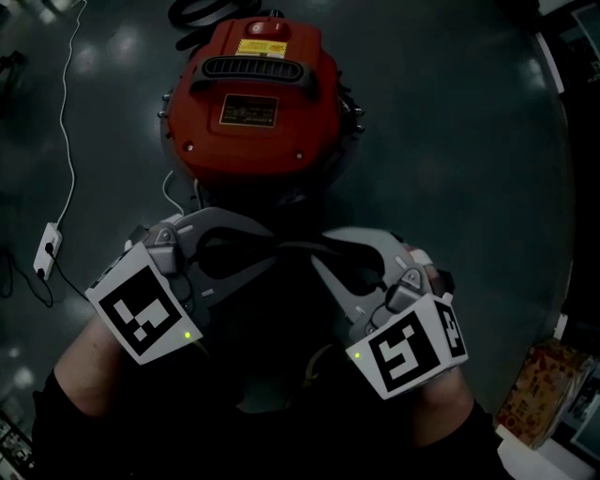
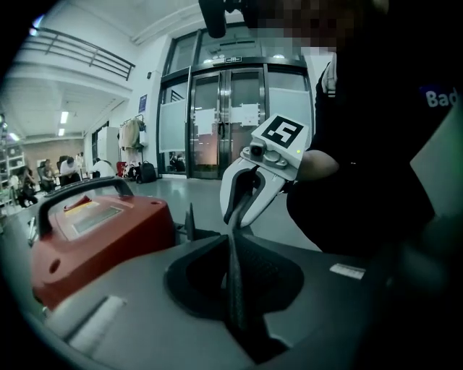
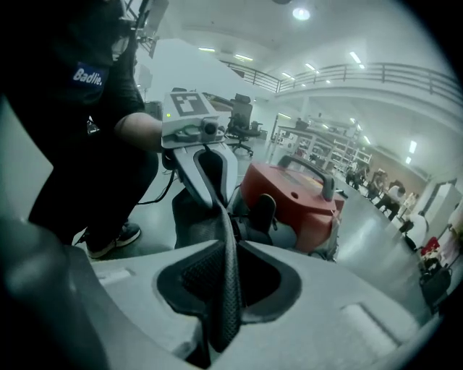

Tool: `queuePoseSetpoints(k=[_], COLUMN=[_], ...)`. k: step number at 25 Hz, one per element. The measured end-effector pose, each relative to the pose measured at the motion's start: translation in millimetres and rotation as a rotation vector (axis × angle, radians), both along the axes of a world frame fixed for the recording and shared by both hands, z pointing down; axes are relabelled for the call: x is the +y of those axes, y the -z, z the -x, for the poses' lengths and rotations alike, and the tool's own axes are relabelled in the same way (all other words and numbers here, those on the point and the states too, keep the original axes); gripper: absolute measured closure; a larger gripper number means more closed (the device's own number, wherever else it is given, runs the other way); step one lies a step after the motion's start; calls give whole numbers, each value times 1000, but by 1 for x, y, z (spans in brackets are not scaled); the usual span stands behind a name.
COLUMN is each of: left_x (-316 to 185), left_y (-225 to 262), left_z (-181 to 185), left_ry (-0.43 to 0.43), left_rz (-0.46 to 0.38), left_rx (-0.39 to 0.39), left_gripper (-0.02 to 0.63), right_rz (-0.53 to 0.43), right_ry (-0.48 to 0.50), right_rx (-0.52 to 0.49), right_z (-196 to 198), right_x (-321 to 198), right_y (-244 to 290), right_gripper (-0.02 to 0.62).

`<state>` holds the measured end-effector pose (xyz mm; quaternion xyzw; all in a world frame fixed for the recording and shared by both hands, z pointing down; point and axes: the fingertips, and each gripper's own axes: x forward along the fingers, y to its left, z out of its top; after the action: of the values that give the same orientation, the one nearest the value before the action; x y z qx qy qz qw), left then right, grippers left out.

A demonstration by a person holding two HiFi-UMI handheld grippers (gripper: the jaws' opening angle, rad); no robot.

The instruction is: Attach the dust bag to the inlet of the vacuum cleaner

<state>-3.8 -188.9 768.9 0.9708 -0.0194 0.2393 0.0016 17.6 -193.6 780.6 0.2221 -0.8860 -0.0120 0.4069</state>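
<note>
The red vacuum cleaner (image 1: 253, 103) stands on the dark floor ahead of me, its lid and handle facing up. Just below it, my left gripper (image 1: 267, 251) and right gripper (image 1: 328, 251) point toward each other. A black mesh dust bag (image 1: 298, 247) is stretched between them. In the left gripper view the bag's edge (image 2: 235, 264) runs out of my shut jaws to the right gripper (image 2: 249, 195) opposite. From the right gripper view the same dust bag edge (image 3: 227, 249) leads to the left gripper (image 3: 206, 170), and the bag's body (image 3: 189, 217) hangs beside the vacuum cleaner (image 3: 296, 195). The inlet is hidden.
A white cable with a power strip (image 1: 47, 248) lies on the floor at the left. A black hose (image 1: 202, 11) curls behind the cleaner. A printed box (image 1: 544, 394) sits at the lower right. Glass doors (image 2: 224, 123) stand far behind.
</note>
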Motion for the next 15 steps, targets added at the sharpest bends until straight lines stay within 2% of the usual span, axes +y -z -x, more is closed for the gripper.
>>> queuePoseSetpoints(k=[4, 8, 15], left_x=[-5, -6, -6], left_y=[1, -2, -3], left_z=[2, -7, -7], left_ry=[16, -8, -7], left_rz=[-45, -105, -76], left_rx=[-13, -23, -16], left_gripper=[571, 563, 554], right_rz=[12, 32, 35], right_ry=[0, -30, -32], right_rx=[-13, -20, -31], right_z=[2, -6, -6], right_x=[-2, -1, -1], right_y=[2, -1, -1], right_gripper=[538, 538, 534])
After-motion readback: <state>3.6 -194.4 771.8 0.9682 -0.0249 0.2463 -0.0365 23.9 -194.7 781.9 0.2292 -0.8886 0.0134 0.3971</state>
